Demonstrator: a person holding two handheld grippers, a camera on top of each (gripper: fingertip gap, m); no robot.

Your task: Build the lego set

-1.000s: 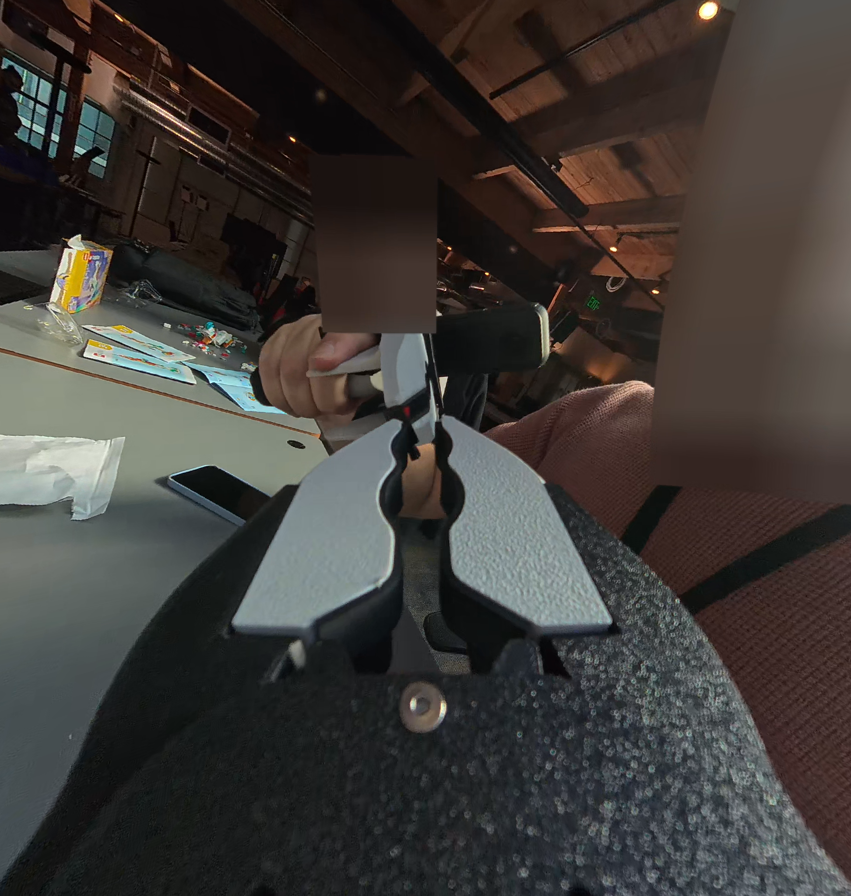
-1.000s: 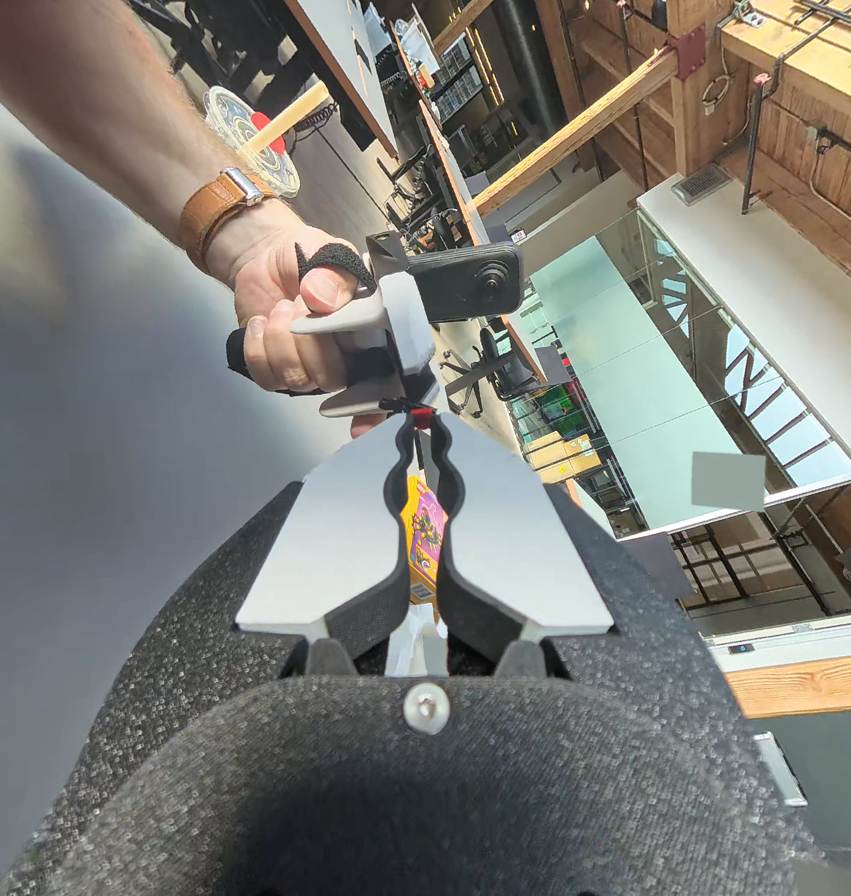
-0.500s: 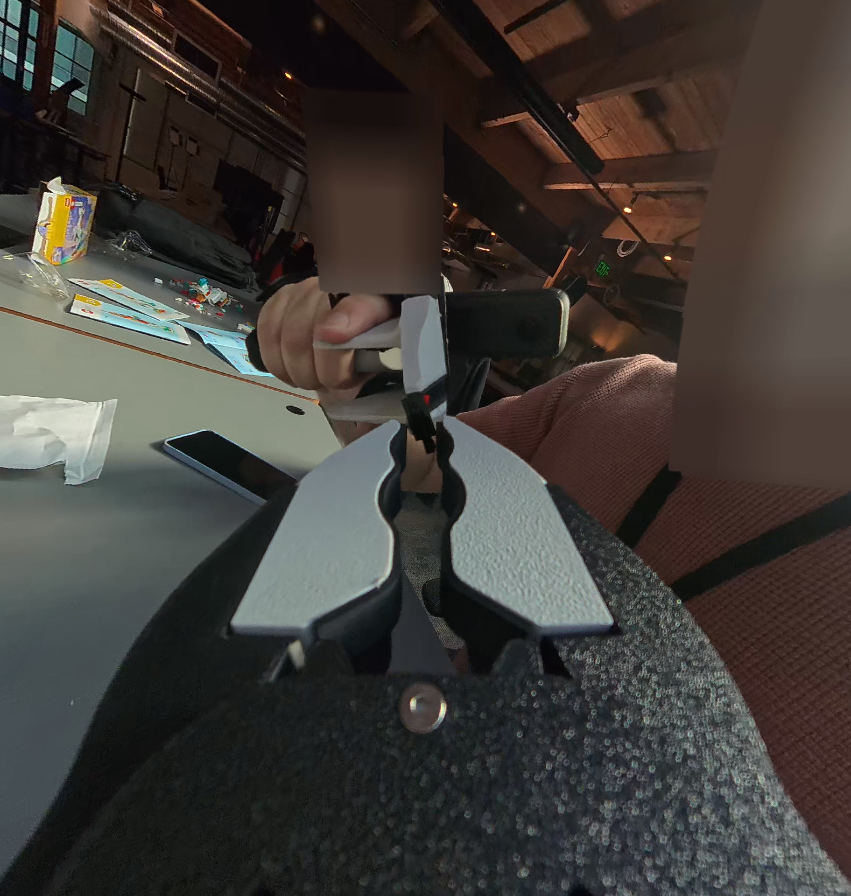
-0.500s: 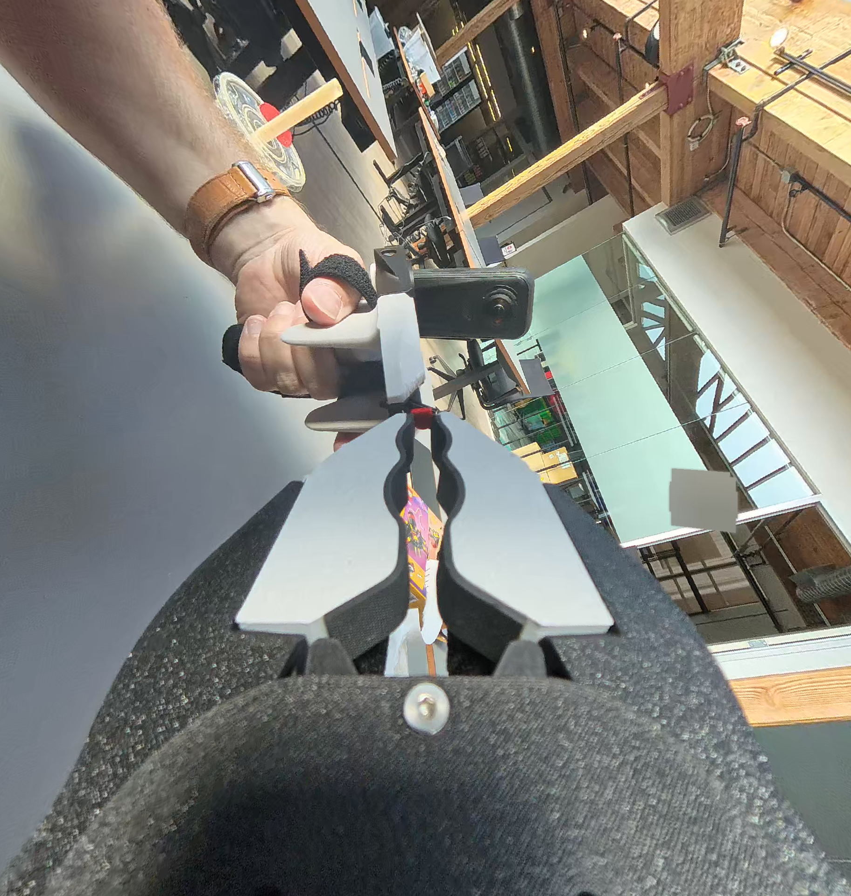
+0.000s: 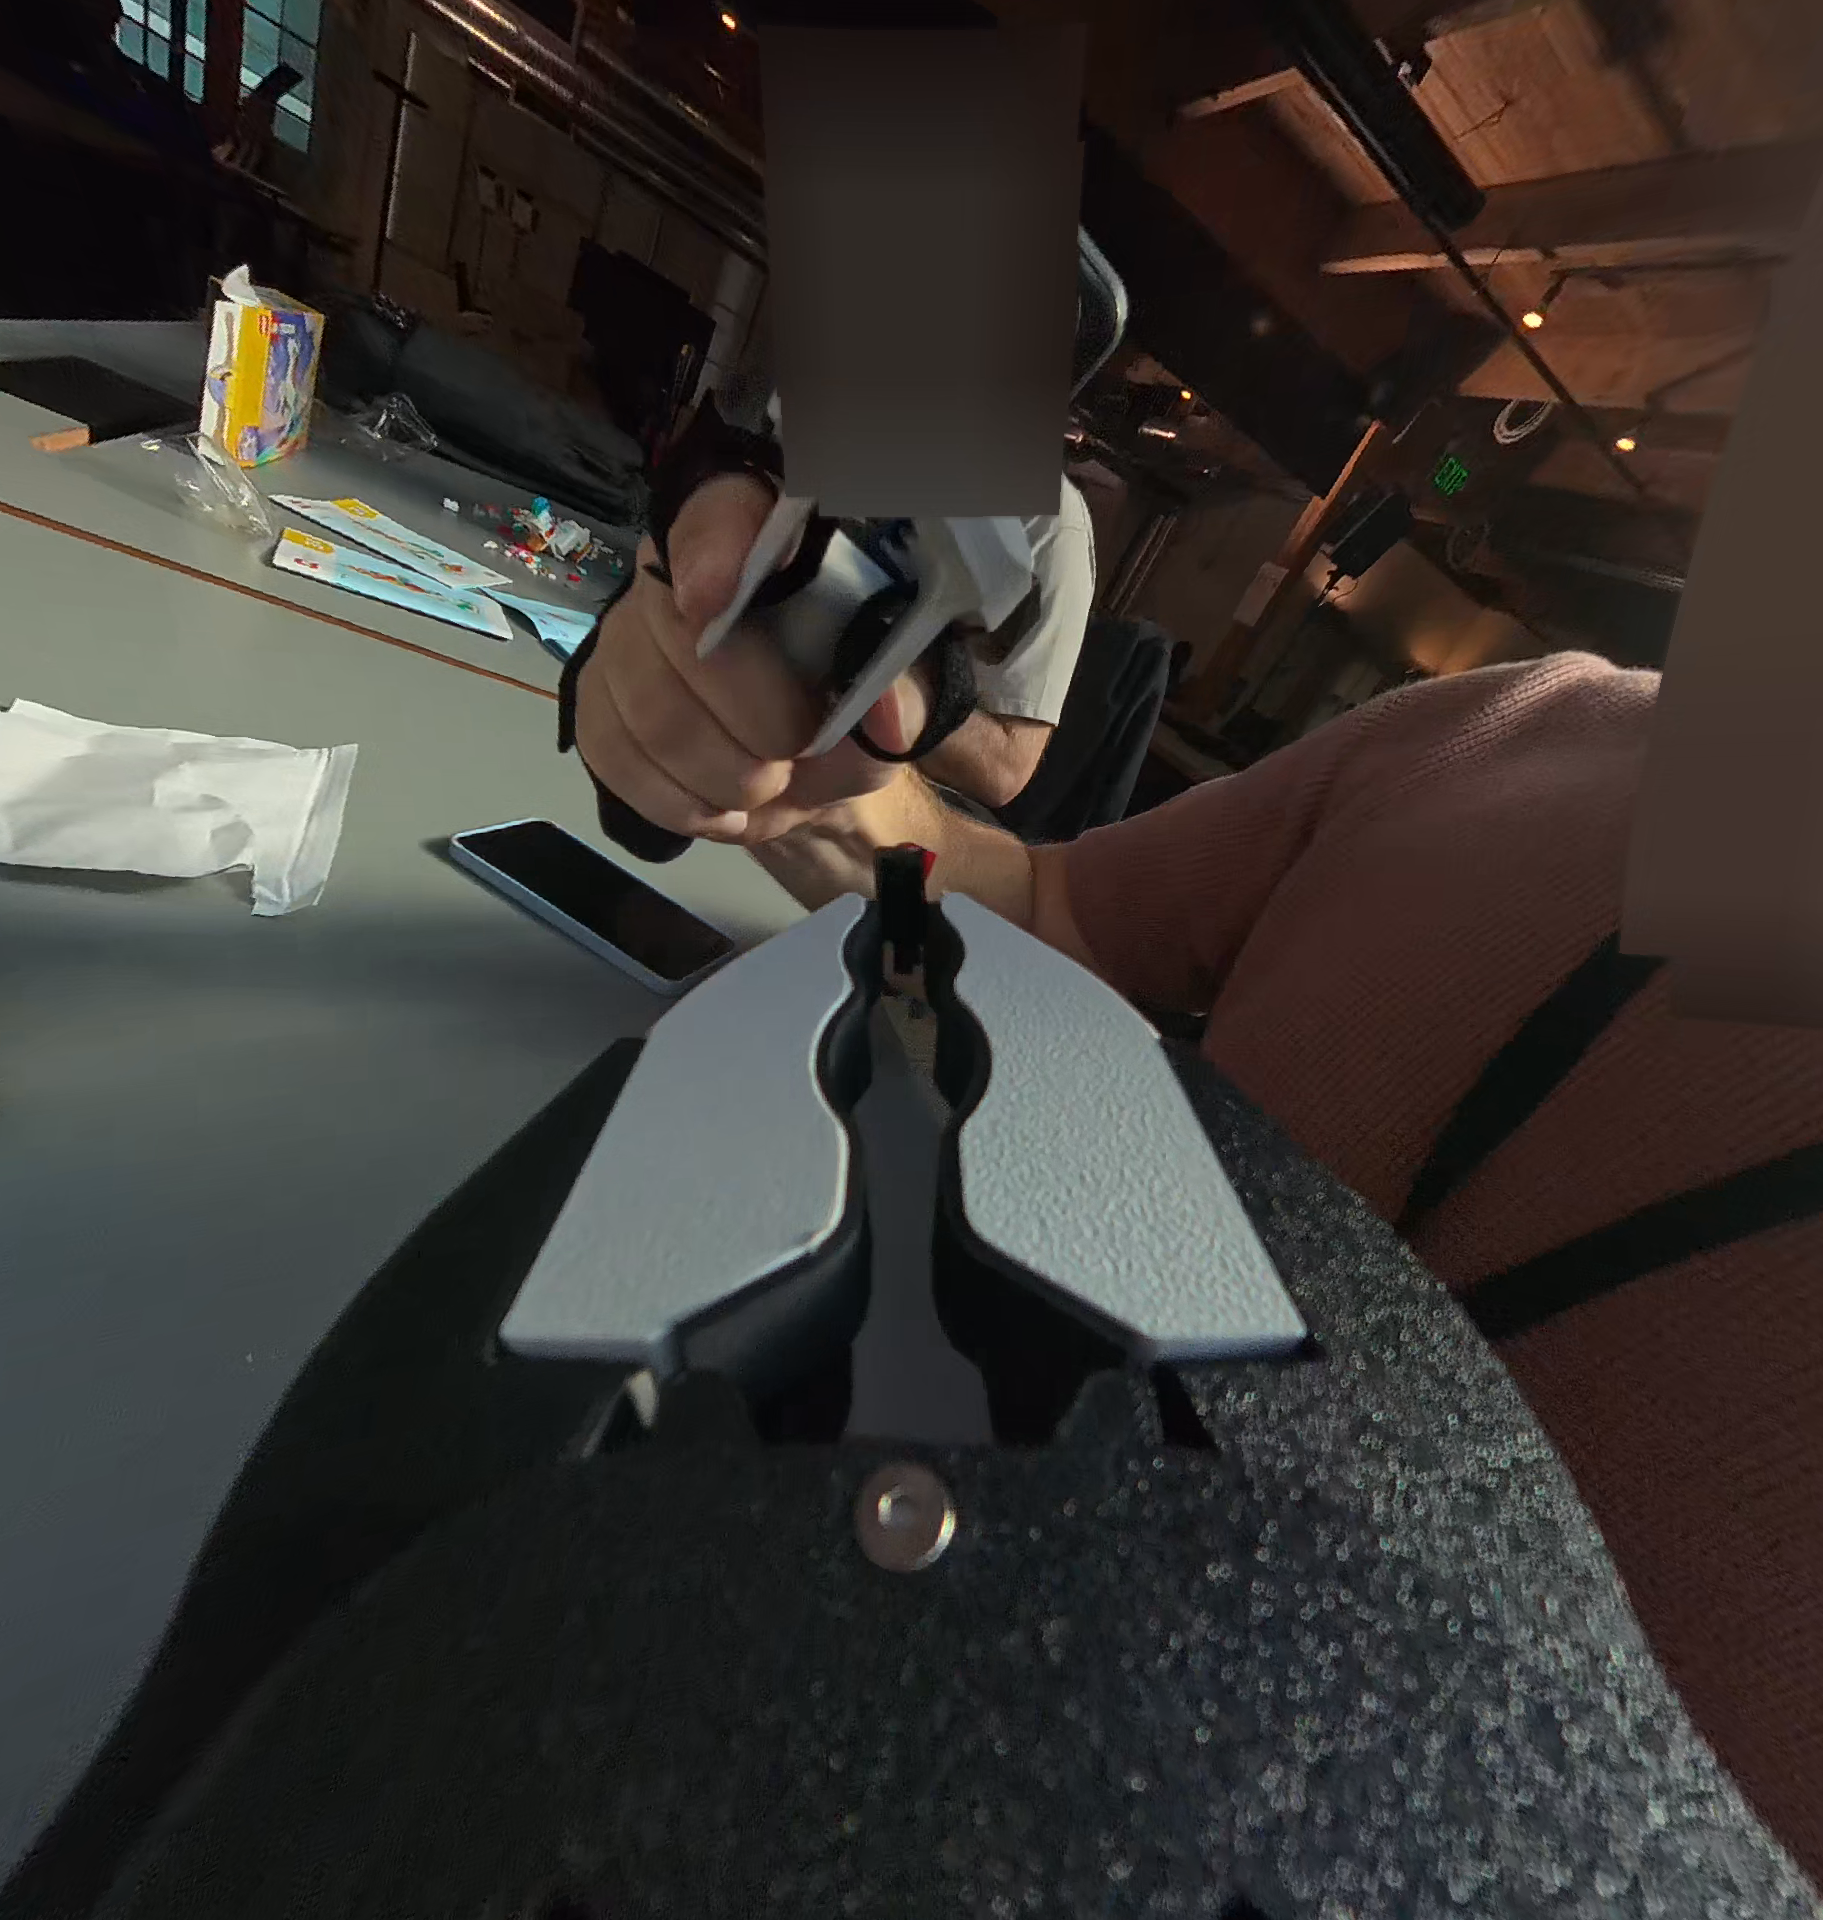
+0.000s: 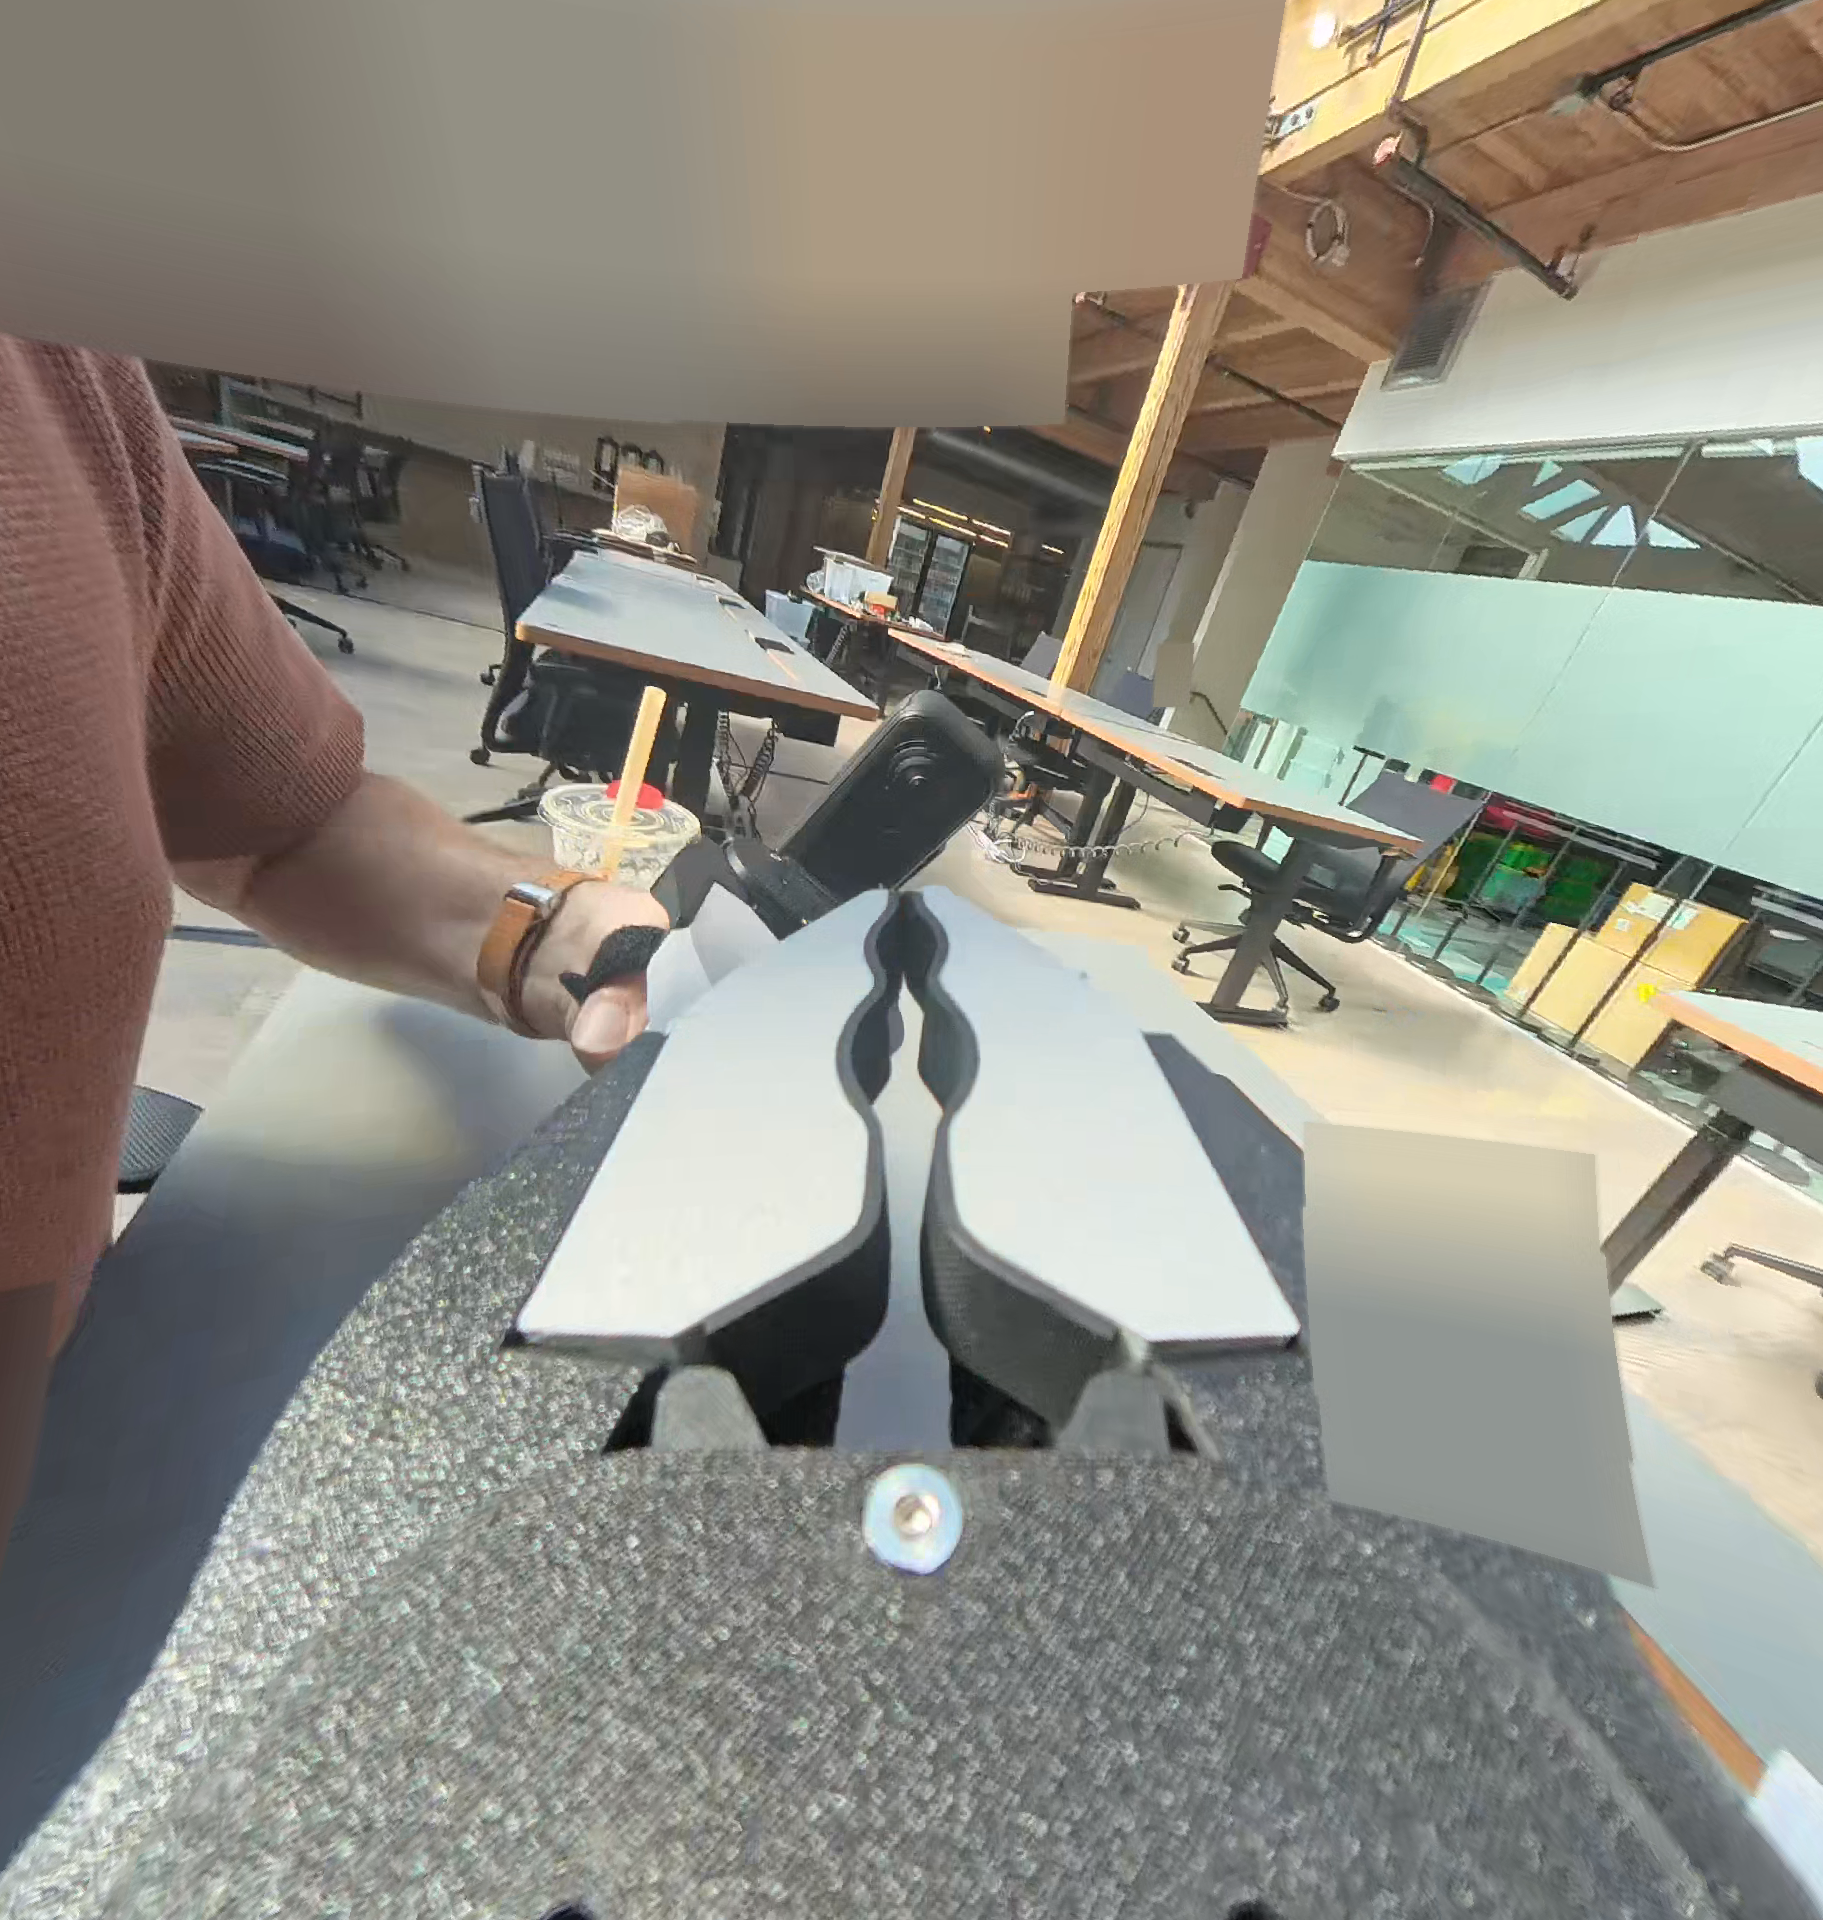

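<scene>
Pinching a small black-and-red lego piece point(image 5: 905, 873), my left gripper point(image 5: 902, 920) hovers just beyond the phone point(image 5: 595, 902); loose bricks point(image 5: 538, 535) lie farther off. Only my right view shows its gripper point(image 6: 902, 906) closed, empty.

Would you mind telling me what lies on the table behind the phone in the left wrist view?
Behind the phone, instruction booklets, scattered lego pieces, a clear bag and the set's box lie on the table. A hand hides the booklets' right end.

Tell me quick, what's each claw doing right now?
Left gripper: shut on a small black and red lego piece.
Right gripper: shut, nothing visible between its tips.
</scene>
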